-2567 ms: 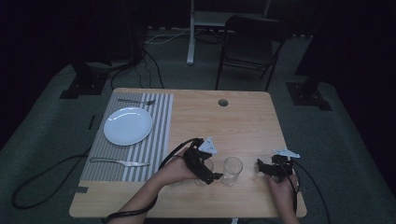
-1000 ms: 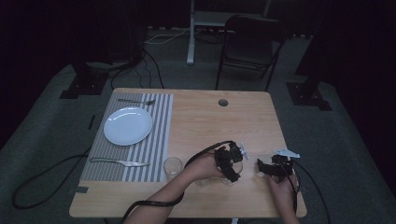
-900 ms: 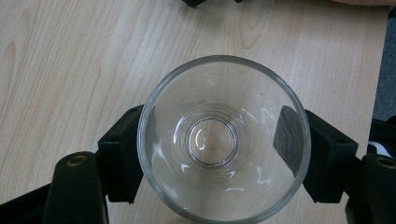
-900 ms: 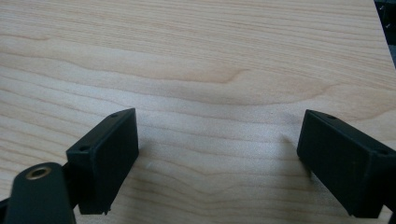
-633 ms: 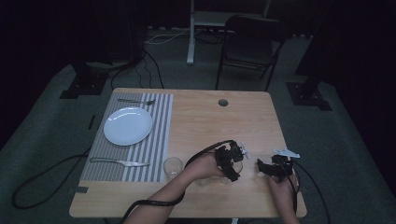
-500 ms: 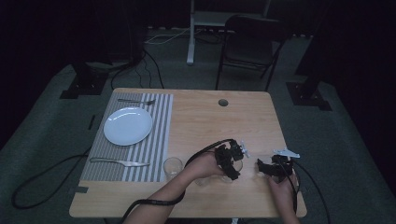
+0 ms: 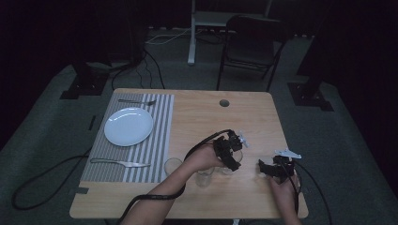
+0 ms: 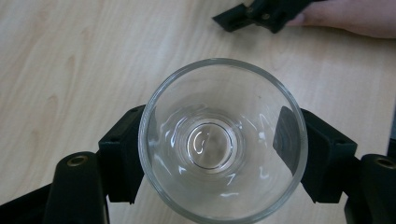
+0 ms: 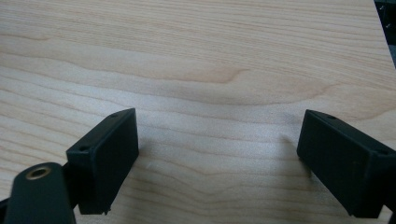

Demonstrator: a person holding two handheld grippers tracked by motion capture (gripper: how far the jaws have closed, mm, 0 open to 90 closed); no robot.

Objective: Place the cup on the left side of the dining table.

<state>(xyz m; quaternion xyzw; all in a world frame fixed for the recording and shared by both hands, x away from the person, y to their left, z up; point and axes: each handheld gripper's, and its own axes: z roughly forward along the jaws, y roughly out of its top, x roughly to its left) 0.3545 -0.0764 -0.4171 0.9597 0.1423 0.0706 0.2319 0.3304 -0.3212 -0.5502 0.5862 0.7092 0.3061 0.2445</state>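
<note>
A clear drinking glass (image 8: 219, 140) sits upright between the two black fingers (image 8: 123, 158) of my left gripper (image 8: 223, 158). The pads press on its sides, so the gripper is shut on it. In the high view this left gripper (image 7: 228, 154) holds the glass (image 7: 231, 165) at the table's front, right of centre. My right gripper (image 7: 268, 168) rests a little to its right near the front edge. In the right gripper view, the right gripper (image 9: 229, 158) stands open over bare wood with nothing between its jaws. Its tip (image 8: 266, 11) also appears in the left gripper view.
A second glass (image 7: 172, 165) stands beside the striped placemat (image 7: 157, 140). On the mat lie a white plate (image 7: 128, 126), a fork (image 7: 136, 101) and a knife (image 7: 119, 163). The table (image 7: 263, 117) has a cable hole (image 7: 224, 102). A chair (image 7: 248, 42) stands behind it.
Since the oldest frame my left gripper has left one glass by the placemat and gone right to the other glass. Over the last second it has risen slightly with that glass. The right gripper has stayed still.
</note>
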